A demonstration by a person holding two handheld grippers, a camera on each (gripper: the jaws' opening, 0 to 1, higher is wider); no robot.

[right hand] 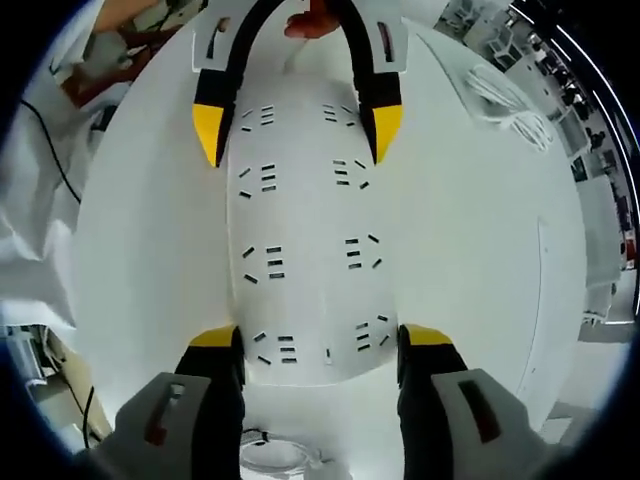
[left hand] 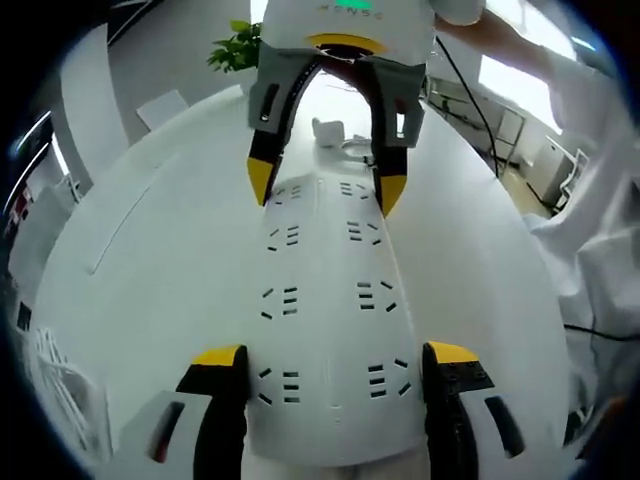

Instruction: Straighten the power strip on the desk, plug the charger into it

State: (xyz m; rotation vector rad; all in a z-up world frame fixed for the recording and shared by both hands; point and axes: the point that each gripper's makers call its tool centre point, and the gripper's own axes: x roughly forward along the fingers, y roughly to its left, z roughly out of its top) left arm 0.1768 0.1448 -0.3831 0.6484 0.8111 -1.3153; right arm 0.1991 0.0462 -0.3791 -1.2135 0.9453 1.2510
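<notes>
Now power strip [left hand: 325, 300] lying flat on white worktop [left hand: 150, 260], long axis running straight between both grippers; left gripper [left hand: 335, 375] fingers spread, straddling one end, right gripper [right hand: 320, 350] fingers spread, straddling opposite end; charger [left hand: 330, 130] sitting beyond, well apart

power strip [left hand: 325, 300] | white, flat on desk | charger [left hand: 328, 130] | white, beyond its end
</notes>
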